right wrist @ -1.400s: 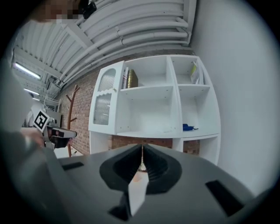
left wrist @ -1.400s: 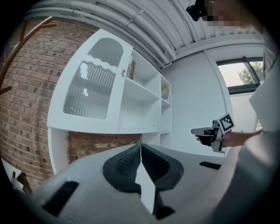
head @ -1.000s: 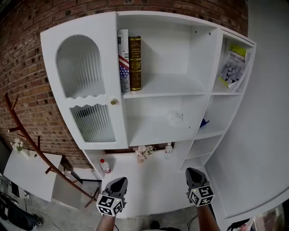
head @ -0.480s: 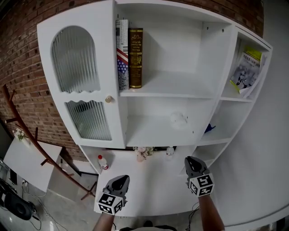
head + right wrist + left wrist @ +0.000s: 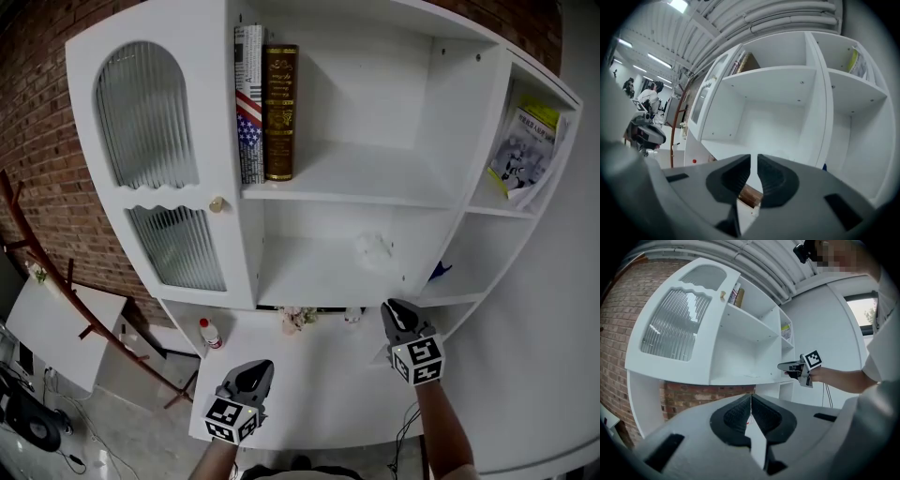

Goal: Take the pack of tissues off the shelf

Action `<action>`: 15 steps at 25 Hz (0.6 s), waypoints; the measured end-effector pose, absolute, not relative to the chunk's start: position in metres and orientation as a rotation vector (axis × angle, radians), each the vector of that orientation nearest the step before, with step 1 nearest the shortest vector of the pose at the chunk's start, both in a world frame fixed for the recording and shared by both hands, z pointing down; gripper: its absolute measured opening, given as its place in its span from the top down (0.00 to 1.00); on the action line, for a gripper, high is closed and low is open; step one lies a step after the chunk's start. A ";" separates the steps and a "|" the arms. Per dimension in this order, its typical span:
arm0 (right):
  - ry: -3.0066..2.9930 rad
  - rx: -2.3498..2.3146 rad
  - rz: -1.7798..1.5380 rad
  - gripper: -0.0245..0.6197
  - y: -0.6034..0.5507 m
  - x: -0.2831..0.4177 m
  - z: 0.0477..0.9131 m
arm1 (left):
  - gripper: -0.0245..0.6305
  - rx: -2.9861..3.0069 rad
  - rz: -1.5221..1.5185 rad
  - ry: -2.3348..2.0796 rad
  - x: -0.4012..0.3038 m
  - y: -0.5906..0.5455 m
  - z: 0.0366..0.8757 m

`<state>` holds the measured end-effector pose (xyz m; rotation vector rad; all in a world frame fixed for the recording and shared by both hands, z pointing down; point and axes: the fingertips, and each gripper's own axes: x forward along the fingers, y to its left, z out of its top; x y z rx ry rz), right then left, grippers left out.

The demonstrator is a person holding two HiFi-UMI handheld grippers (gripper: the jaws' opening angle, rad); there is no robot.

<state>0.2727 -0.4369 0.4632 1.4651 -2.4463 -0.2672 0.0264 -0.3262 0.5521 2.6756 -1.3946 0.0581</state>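
Books upright on upper shelf, tissue pack below, bottle on counter.

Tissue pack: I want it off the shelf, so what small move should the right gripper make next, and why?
Probably open the right gripper: its jaws are shut and empty, and it sits just below and short of the tissue pack lying on the middle shelf.

two books, one tissue pack, one bottle
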 end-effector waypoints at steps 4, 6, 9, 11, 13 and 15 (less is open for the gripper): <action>-2.419 1.458 -0.277 0.91 -0.454 0.271 0.457 | 0.92 2.691 0.062 -1.378 0.026 -0.330 0.547; -2.399 1.451 -0.287 0.91 -0.463 0.268 0.456 | 0.92 2.701 0.059 -1.367 0.026 -0.333 0.546; -2.377 1.453 -0.282 0.91 -0.475 0.265 0.457 | 0.92 2.719 0.050 -1.343 0.028 -0.339 0.542; -2.361 1.464 -0.261 0.91 -0.483 0.265 0.457 | 0.92 2.732 0.038 -1.317 0.031 -0.341 0.539; -2.337 1.473 -0.253 0.91 -0.492 0.264 0.457 | 0.92 2.745 0.038 -1.291 0.033 -0.343 0.538; -2.309 1.476 -0.252 0.89 -0.502 0.264 0.456 | 0.92 2.754 0.049 -1.267 0.034 -0.345 0.540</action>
